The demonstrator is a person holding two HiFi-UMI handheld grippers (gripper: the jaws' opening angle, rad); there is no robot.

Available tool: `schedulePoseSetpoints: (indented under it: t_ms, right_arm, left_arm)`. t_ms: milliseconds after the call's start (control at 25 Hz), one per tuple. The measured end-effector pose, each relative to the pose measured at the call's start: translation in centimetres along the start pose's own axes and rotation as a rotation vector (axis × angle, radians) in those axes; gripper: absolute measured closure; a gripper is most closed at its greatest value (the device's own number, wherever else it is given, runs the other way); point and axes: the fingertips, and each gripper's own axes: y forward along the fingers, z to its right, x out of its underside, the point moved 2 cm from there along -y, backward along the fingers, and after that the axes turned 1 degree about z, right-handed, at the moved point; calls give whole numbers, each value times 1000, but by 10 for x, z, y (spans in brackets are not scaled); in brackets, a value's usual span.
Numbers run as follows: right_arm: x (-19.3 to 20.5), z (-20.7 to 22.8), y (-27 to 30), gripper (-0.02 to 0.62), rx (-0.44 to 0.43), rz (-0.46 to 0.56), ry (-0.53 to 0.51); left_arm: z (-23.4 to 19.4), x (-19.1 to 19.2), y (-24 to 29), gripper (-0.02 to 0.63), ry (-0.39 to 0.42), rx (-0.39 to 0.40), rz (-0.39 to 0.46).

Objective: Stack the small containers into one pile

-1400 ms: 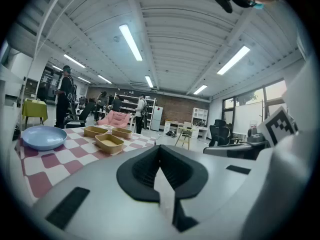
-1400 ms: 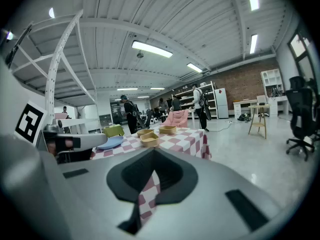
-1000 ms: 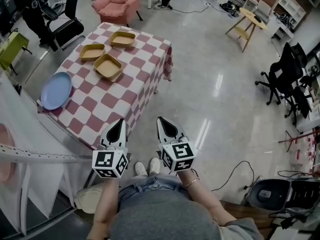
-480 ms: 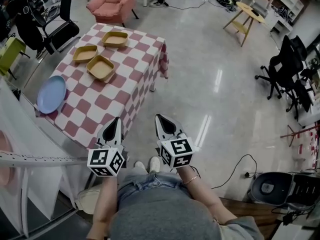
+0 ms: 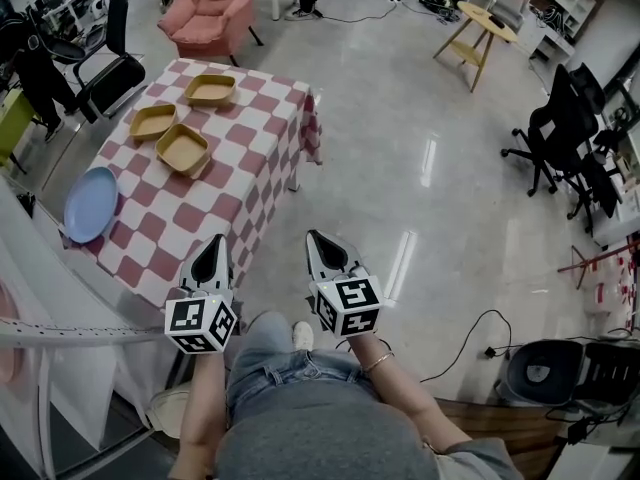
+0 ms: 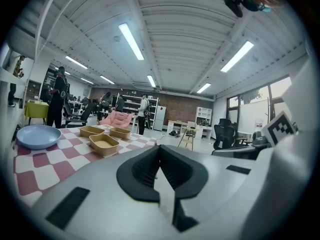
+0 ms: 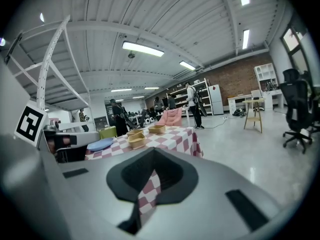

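Observation:
Three tan small containers stand apart on the red-and-white checkered table (image 5: pixel 250 183): one at the far side (image 5: pixel 211 89), one to its left (image 5: pixel 152 121), one nearer me (image 5: pixel 182 148). The left gripper view shows them as well, the nearest container (image 6: pixel 103 144) in front. My left gripper (image 5: pixel 216 240) is shut and empty, held over the table's near corner, well short of the containers. My right gripper (image 5: pixel 313 236) is shut and empty too, held over the floor right of the table. Both point roughly level towards the table.
A blue plate (image 5: pixel 90 203) lies at the table's left edge. A white metal frame (image 5: pixel 60 328) runs close on my left. A pink armchair (image 5: pixel 205 8) and office chairs (image 5: pixel 105 63) stand beyond the table. To the right is shiny bare floor (image 5: pixel 420 198).
The table and its containers have slid left and up in the head view. Both grippers have shifted a little with the person and stay shut.

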Motion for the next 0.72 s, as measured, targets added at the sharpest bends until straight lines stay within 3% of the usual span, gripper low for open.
schedulePoseSetpoints:
  t_ms: [440, 720]
  right_arm:
    - [-10, 27, 27, 584, -4, -16, 13]
    - [-24, 49, 69, 584, 5, -19, 12]
  left_arm:
    - [-10, 0, 31, 589, 31, -49, -36]
    - [-27, -6, 79, 589, 35, -45, -49]
